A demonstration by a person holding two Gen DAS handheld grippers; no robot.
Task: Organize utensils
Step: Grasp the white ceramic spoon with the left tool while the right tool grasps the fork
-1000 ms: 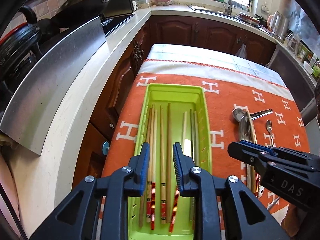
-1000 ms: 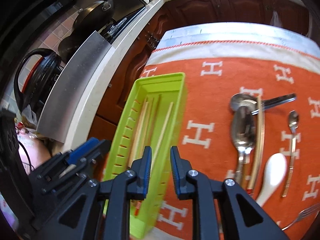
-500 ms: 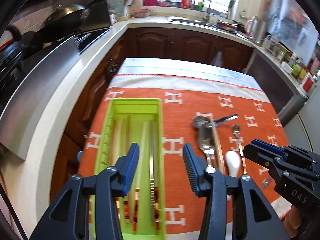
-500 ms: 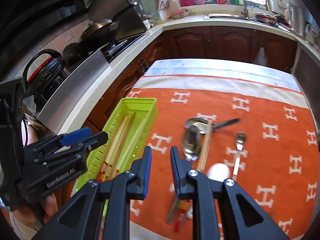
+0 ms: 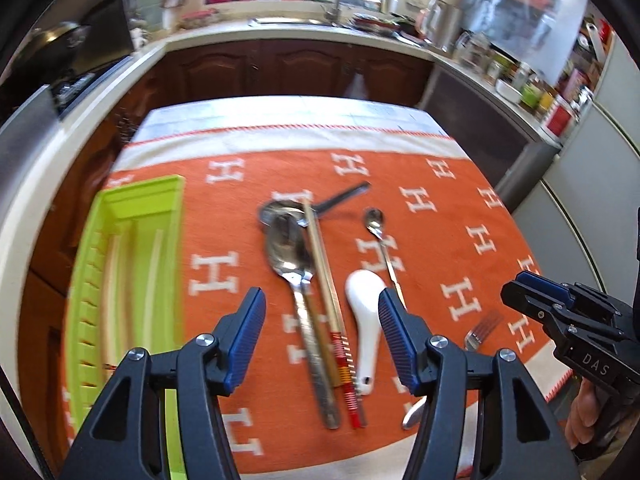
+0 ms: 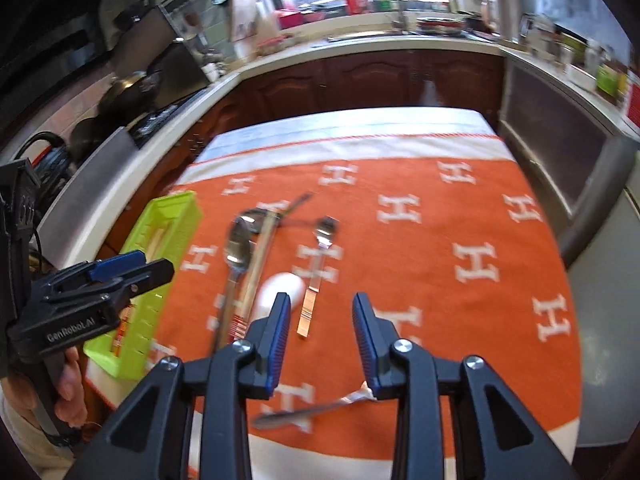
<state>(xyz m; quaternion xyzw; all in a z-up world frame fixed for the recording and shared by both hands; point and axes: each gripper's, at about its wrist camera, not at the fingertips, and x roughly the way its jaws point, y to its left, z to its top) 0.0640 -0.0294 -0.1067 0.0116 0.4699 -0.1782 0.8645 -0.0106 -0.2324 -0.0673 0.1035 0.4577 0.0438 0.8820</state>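
A lime green tray (image 5: pixel 132 216) with chopsticks in its slots lies at the left of the orange cloth (image 5: pixel 440 208). On the cloth lie a large steel spoon (image 5: pixel 286 248), a pair of chopsticks (image 5: pixel 322 264) with red banded ends, a white ceramic spoon (image 5: pixel 364 304), a small spoon (image 5: pixel 380 236) and a fork (image 5: pixel 480 328). My left gripper (image 5: pixel 320 304) hovers over the large spoon and chopsticks, its jaws opening and empty. My right gripper (image 6: pixel 320 304) hangs above the cloth near the small spoon (image 6: pixel 320 264) and fork (image 6: pixel 320 408), jaws opening, nothing between them.
A second steel spoon with a dark handle (image 5: pixel 344 196) lies under the big spoon's bowl. A counter with a stove (image 6: pixel 160 116) runs along the left, and a sink counter (image 5: pixel 304 24) crosses the back. A person's hand (image 6: pixel 68 384) holds the left gripper (image 6: pixel 156 266).
Both grippers have swung right, from over the green tray to over the loose cutlery. The left jaws widened steadily; the right jaws, narrow before, now stand apart.
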